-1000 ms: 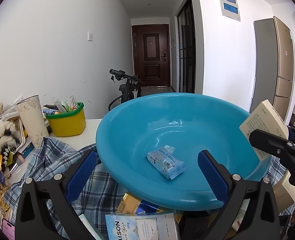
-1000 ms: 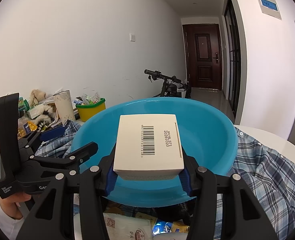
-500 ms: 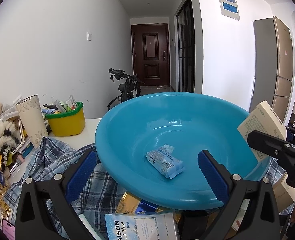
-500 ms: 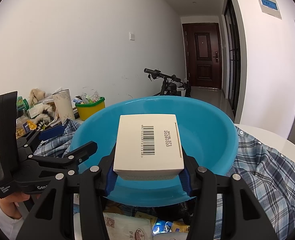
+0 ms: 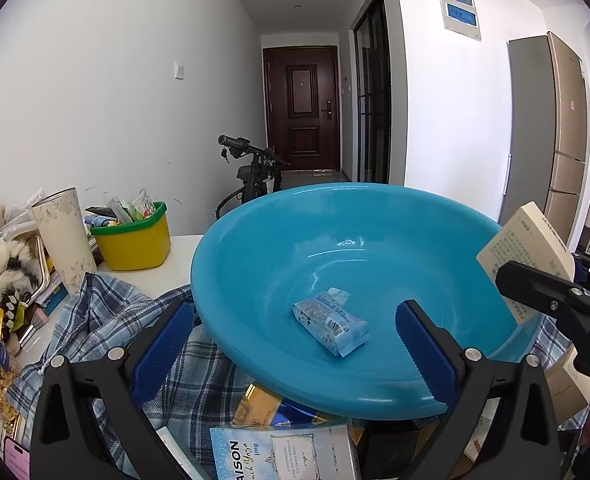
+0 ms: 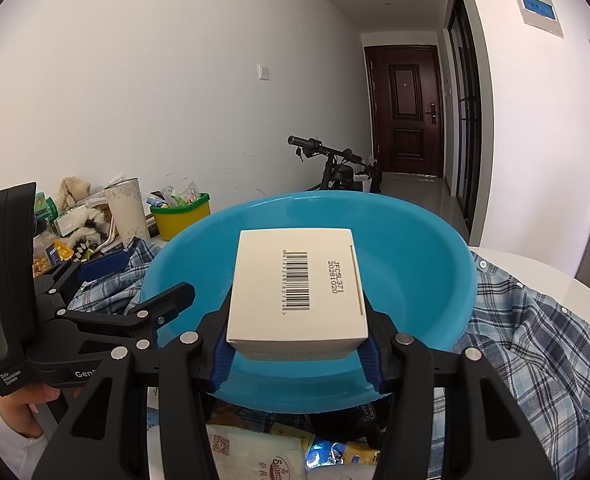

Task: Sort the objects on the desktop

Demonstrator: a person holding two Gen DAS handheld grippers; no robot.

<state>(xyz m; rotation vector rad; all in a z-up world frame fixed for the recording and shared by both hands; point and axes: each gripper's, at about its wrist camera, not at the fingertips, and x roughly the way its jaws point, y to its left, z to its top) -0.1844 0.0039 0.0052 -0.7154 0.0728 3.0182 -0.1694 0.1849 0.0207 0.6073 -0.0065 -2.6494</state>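
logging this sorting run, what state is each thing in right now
left gripper: open, empty
right gripper: shut on the white box, held over the basin
blue basin: holds one small packet
yellow bin: full, upright
tumbler: upright
plaid shirt: crumpled beside the basin

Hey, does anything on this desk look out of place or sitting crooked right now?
Yes. The blue basin sits tilted, propped on a crumpled plaid shirt and loose packets rather than flat on the table. The shirt looks out of place among desk clutter.
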